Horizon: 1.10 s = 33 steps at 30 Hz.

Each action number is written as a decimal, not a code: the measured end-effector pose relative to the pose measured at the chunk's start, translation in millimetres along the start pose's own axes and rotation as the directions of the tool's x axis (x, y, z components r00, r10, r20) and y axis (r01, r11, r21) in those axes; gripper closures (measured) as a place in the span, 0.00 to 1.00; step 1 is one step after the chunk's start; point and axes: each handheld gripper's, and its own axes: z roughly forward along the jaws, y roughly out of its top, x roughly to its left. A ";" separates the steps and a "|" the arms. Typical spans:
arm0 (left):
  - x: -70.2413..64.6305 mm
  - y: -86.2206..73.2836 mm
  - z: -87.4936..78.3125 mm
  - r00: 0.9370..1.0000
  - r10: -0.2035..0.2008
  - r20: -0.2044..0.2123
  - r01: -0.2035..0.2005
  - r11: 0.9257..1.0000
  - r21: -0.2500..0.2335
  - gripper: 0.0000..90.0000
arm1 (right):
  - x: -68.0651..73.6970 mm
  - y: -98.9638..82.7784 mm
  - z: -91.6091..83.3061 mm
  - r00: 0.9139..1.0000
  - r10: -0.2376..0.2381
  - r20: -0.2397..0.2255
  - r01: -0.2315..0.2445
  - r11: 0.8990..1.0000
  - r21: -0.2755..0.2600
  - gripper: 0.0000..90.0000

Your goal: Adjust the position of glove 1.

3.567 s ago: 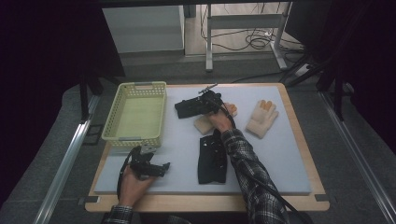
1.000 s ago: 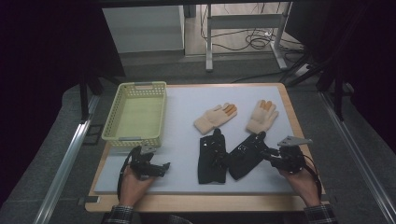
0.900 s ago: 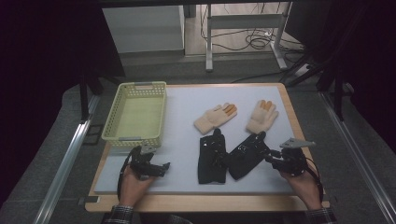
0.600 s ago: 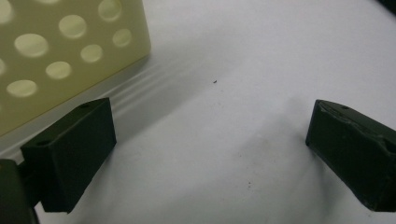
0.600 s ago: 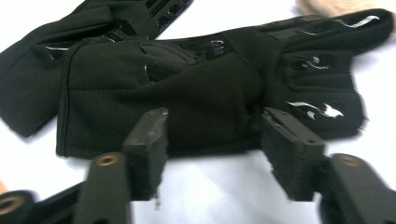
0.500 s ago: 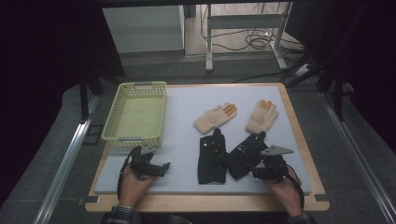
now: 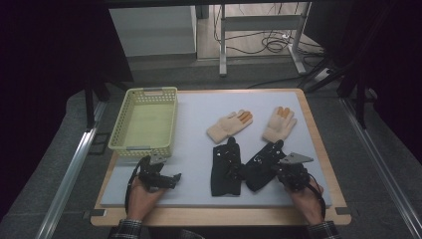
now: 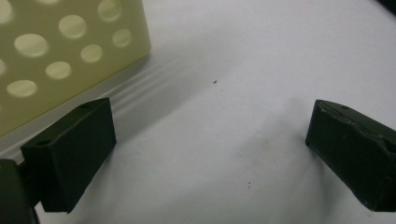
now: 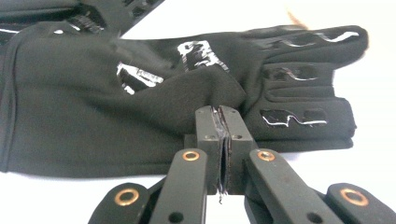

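R gripper [image 9: 222, 122] has just clamped down, jaws pinching a fold at the edge of the right-hand black glove [image 7: 263, 163], near the table's [image 7: 199, 191] front right, touching the other black glove [image 7: 226, 167]. Risk: thin pinch, so fabric could slip on lifting, or drag its neighbour along. L gripper [image 8: 210, 154] gapes wide, nothing in it, just beside the basket [image 7: 145, 121]. Basket looks empty, tho the view's dim.

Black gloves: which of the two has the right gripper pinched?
The right black glove, the slanted one nearer the right gripper. Its fabric is bunched between the shut jaws. The left black glove lies flat and untouched beside it.
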 end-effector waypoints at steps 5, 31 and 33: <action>0.1 0.0 0.0 1.000 -0.001 0.001 0.001 1.000 0.000 0.02 | -26.7 -0.5 -3.9 1.000 -0.016 0.026 0.014 0.999 0.046 0.92; 0.0 0.0 0.0 1.000 -0.002 0.001 0.002 1.000 0.000 0.02 | -24.4 -10.0 3.1 0.984 0.176 -0.024 -0.175 0.984 0.019 0.90; 0.1 0.0 0.0 1.000 -0.002 0.001 0.002 1.000 0.000 0.02 | -23.5 -7.3 2.1 0.987 0.163 -0.018 -0.162 0.986 0.028 0.90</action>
